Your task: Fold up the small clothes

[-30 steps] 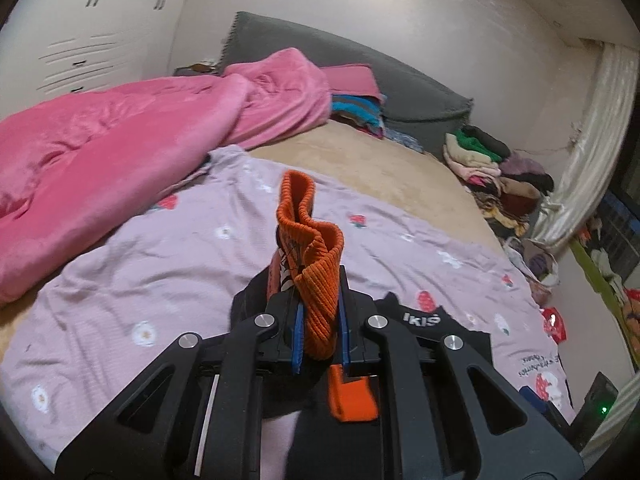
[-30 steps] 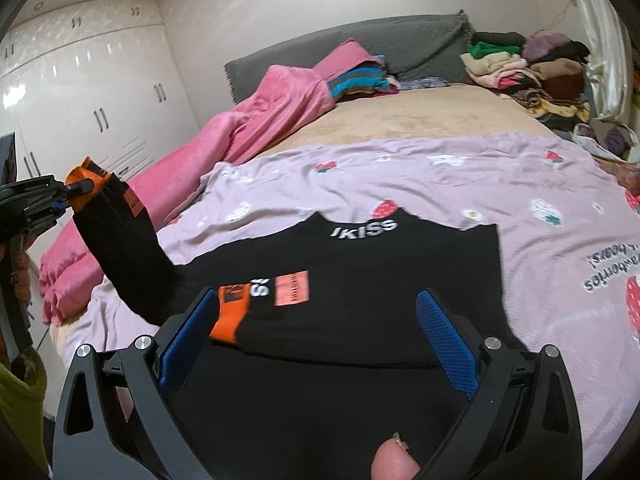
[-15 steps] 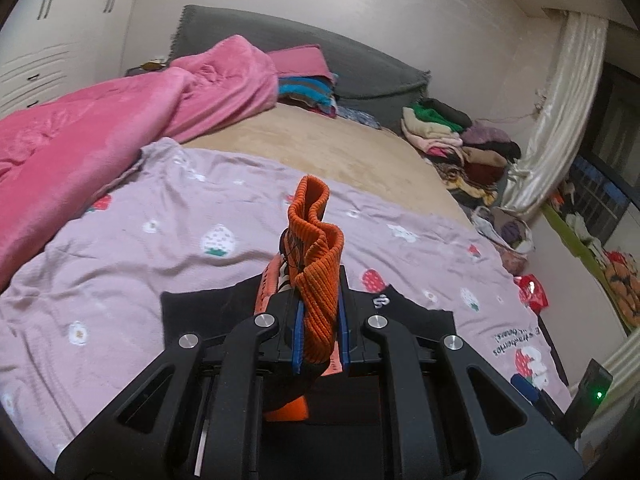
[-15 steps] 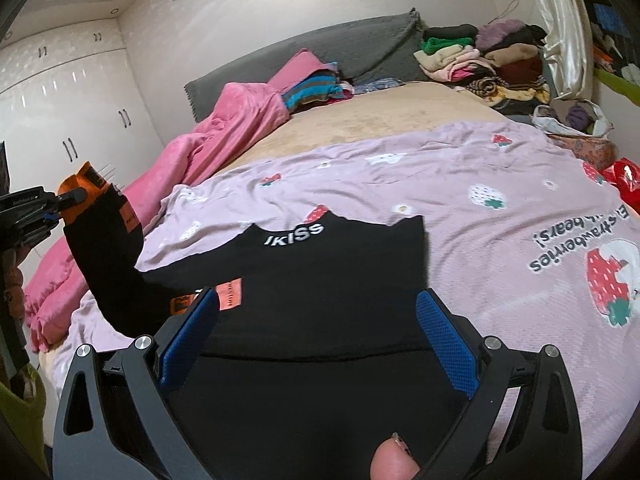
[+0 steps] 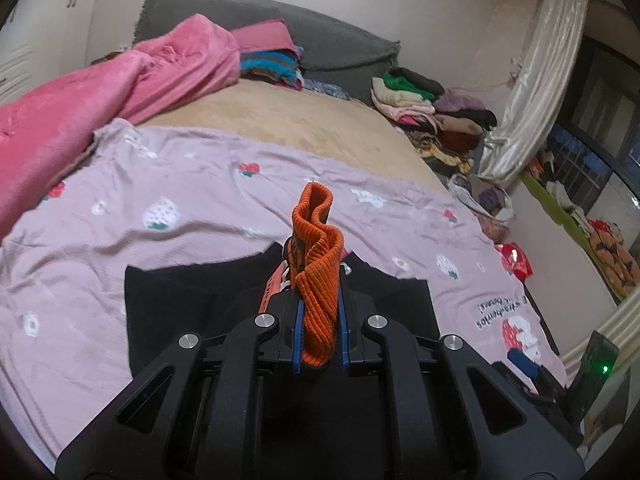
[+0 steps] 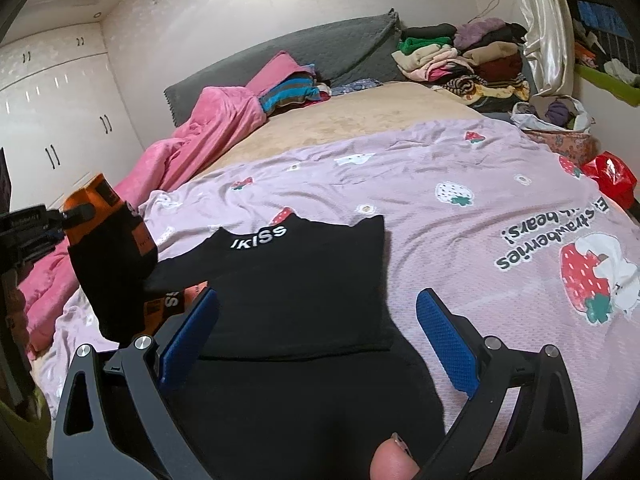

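left tongs [image 5: 319, 328] remain pressed together on the orange cuff [image 5: 316, 264] of the black top's [image 6: 288, 280] sleeve. over the last second the lifted sleeve [image 6: 108, 264] has been carried inward across the body of the top, which lies flat on the lilac sheet [image 6: 460, 184] with its lettered collar facing away. right tongs [image 6: 316, 336] hang spread and empty over the near part of the top, pinching nothing. judgement: sleeve fold is under way; sleeve not yet laid down.

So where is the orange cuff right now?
The orange cuff is pinched in the left gripper, lifted over the black top; it appears far left in the right wrist view.
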The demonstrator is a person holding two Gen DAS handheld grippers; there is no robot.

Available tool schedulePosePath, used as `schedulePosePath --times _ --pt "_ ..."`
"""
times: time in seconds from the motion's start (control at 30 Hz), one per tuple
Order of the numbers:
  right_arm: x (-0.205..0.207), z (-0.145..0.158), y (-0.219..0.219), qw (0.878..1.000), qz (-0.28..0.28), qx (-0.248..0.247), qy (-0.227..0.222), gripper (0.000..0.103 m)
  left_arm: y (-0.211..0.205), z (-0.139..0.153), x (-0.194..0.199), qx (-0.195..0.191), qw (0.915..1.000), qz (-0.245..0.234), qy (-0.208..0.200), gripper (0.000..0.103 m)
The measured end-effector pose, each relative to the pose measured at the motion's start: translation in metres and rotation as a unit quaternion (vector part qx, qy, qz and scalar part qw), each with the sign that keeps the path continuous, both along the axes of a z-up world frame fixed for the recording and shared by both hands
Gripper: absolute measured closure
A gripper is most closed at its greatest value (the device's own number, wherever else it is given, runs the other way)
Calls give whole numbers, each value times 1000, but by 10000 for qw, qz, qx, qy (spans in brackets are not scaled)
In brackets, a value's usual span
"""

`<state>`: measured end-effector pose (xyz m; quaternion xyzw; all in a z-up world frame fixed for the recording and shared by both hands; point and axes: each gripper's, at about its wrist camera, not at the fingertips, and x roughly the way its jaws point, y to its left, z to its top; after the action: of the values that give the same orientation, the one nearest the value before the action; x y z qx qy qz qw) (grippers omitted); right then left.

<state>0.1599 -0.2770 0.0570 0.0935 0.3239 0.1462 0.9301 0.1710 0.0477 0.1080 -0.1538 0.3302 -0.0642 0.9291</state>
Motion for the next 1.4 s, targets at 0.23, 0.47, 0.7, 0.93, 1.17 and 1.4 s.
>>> schedulePosePath --times 0.23,0.47,0.7,0.93,1.17,1.4 --pt "1 -1 -14 9999 -142 -59 -1 5 -24 -27 7 -126 9990 -332 254 97" --pt "2 -4 -25 9995 -290 -104 50 5 -51 -57 13 3 9965 -696 463 97" --pt "5 -7 -31 9990 -407 -149 107 5 -76 -82 14 145 9914 -1131 645 95" --pt "6 -5 -32 9990 -404 -142 127 5 -89 -101 15 85 9857 -1441 870 84" --pt "10 -11 -24 9991 -318 -125 271 5 -84 -103 5 88 9839 -1592 812 41" --pt "17 -33 17 9972 248 -277 644 5 -34 -99 6 280 9926 -853 820 17"
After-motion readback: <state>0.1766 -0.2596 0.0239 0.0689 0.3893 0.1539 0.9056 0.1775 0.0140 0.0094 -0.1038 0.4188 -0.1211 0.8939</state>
